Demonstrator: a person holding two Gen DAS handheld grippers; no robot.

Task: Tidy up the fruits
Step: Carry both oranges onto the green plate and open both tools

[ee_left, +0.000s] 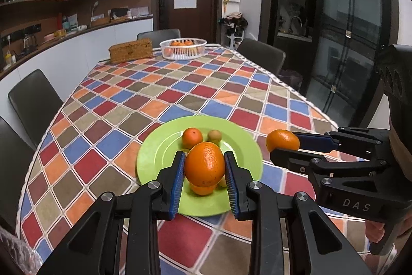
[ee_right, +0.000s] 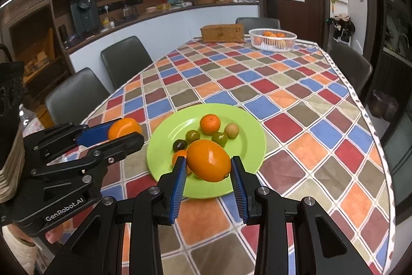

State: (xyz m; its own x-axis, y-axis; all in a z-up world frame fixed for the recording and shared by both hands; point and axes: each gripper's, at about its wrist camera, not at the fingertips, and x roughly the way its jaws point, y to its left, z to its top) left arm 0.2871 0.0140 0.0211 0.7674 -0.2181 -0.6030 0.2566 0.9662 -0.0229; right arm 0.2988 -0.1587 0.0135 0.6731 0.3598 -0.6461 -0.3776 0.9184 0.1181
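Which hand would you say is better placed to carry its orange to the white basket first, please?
Probably right. Both the left gripper and right gripper hold oranges, but the white basket sits far across the table, toward the right side.
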